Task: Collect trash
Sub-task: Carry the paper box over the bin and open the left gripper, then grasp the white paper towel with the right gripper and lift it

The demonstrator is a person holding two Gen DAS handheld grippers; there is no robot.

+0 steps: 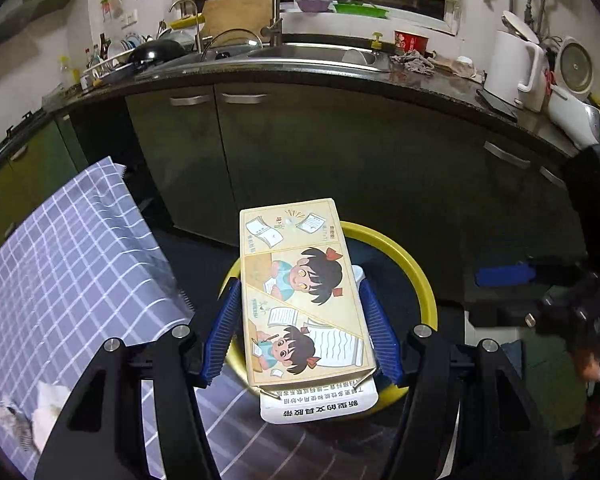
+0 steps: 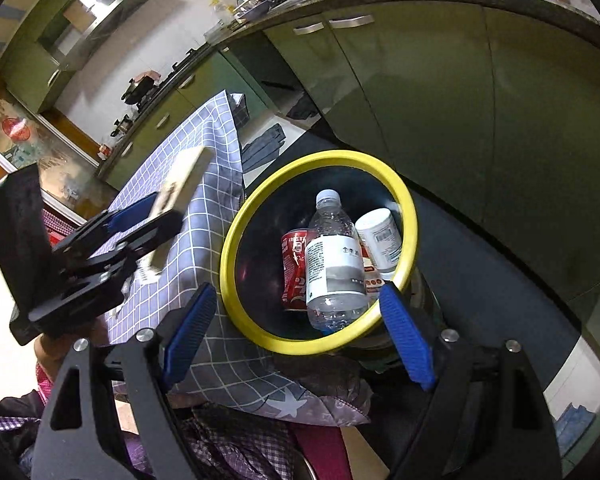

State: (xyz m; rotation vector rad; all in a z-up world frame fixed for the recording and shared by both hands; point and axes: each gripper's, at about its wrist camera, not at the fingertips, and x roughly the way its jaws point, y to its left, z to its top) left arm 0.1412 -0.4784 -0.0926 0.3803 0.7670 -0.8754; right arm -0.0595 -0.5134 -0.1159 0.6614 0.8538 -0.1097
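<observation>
Left wrist view: a flat cardboard box [image 1: 304, 296] is clamped between the blue ribbed pads [image 1: 225, 332] of the left gripper [image 1: 302, 316], one pad pressed against each long side. The box is tan, printed with cartoon panels of a dark-haired child writing at a desk, drawings of open notebooks near its far end, and a white flap with black Chinese characters at its near end. It is held above a bin with a yellow rim [image 1: 416, 276], its far end reaching past the rim's back edge. A blue-grey cloth with a white grid [image 1: 72, 264] is seen to the left, covering a surface beside the bin. In the right wrist view, the same box [image 2: 182, 188] is seen edge-on and blurred in the left gripper [image 2: 156, 216], over the checked cloth [image 2: 204, 148]. The right gripper [image 2: 296, 320] is held wide with nothing between its pads, above the near edge of the yellow-rimmed bin [image 2: 244, 216]. Inside the bin lie a clear water bottle [image 2: 332, 256], a red can [image 2: 294, 264] and a white container [image 2: 380, 240].
</observation>
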